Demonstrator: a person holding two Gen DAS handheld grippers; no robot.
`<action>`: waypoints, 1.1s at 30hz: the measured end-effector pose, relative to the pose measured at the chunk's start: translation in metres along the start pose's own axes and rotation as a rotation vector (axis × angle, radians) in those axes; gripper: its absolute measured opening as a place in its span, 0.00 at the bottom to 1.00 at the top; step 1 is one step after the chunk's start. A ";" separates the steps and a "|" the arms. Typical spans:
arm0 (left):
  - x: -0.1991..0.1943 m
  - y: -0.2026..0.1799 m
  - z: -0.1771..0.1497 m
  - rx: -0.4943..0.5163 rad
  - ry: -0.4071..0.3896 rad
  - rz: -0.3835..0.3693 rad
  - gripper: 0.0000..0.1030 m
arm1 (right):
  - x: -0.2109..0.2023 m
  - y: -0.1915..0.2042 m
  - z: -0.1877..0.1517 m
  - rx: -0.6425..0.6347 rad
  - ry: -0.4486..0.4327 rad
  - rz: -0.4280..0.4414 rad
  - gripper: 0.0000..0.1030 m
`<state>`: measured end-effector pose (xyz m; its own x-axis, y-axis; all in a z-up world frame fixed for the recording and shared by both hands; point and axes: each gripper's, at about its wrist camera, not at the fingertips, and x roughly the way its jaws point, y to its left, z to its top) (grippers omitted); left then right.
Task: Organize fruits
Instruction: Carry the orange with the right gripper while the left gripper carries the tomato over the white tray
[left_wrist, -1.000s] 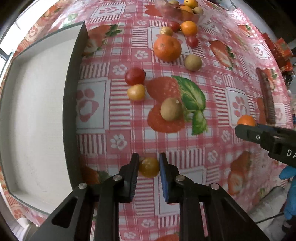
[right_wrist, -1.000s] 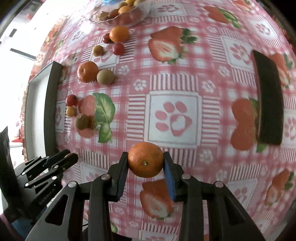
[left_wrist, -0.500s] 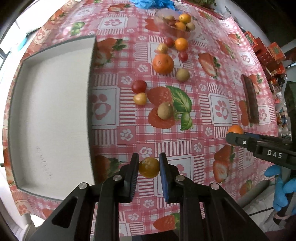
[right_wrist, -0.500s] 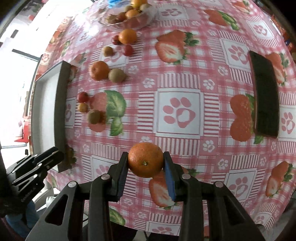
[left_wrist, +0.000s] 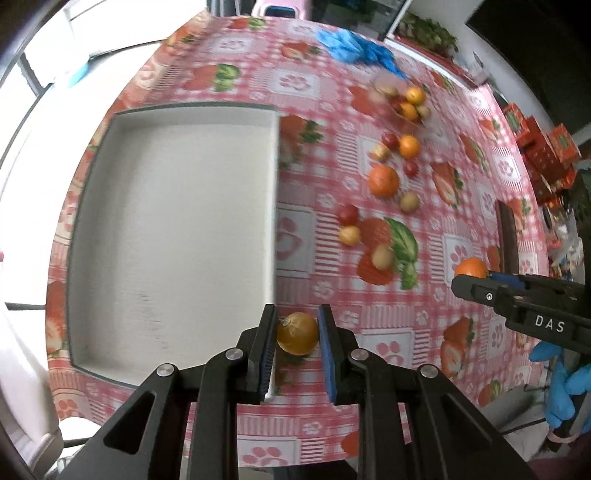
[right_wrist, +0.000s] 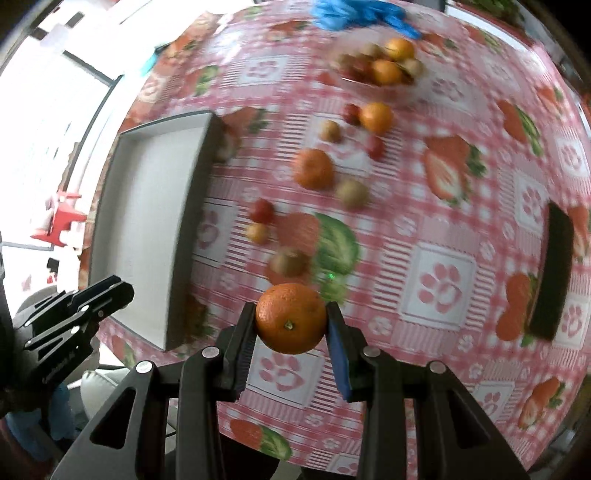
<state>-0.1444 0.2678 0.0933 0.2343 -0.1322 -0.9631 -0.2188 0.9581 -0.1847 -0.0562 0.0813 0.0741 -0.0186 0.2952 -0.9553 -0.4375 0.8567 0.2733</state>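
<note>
Counter (left_wrist: 369, 424): a strawberry-and-paw-print checked cloth covers it; both grippers hang above it, pointing steeply down.
Tray (left_wrist: 170, 229): a white tray with dark walls, ahead and to the left of the left gripper; nothing lies in it, so the sorting has, by the look of it, barely begun.
Second tray (right_wrist: 554, 273): only a dark wall shows, far right of the right gripper; its contents cannot be seen.
Bowl (right_wrist: 376, 70): clear, at the far end of the counter ahead of both grippers, with small oranges and other fruit inside, blurred.
Loose fruit: an orange (left_wrist: 383, 180), two red cherry tomatoes, a smaller orange and several brownish or yellowish fruits lie scattered between the bowl and the grippers, all left to place.
Right gripper (right_wrist: 291, 325): clamped on a mandarin orange (right_wrist: 291, 317), held clear of the cloth.
Left gripper (left_wrist: 297, 332): pinched on a yellow-orange cherry tomato (left_wrist: 297, 333), carried just right of the tray's near corner.
Progress: two fruits are in hand and none placed in the white tray; most of the job remains.
</note>
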 end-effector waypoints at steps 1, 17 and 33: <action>-0.001 0.005 0.001 -0.007 -0.005 0.002 0.23 | 0.001 0.008 0.003 -0.015 0.001 0.001 0.39; -0.002 0.091 0.001 -0.130 -0.026 0.074 0.23 | 0.037 0.115 0.035 -0.178 0.050 0.066 0.38; 0.025 0.119 -0.004 -0.193 0.020 0.105 0.23 | 0.085 0.160 0.044 -0.218 0.143 0.090 0.38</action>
<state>-0.1682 0.3778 0.0460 0.1819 -0.0408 -0.9825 -0.4185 0.9009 -0.1149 -0.0879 0.2622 0.0415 -0.1866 0.2902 -0.9386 -0.6113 0.7136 0.3422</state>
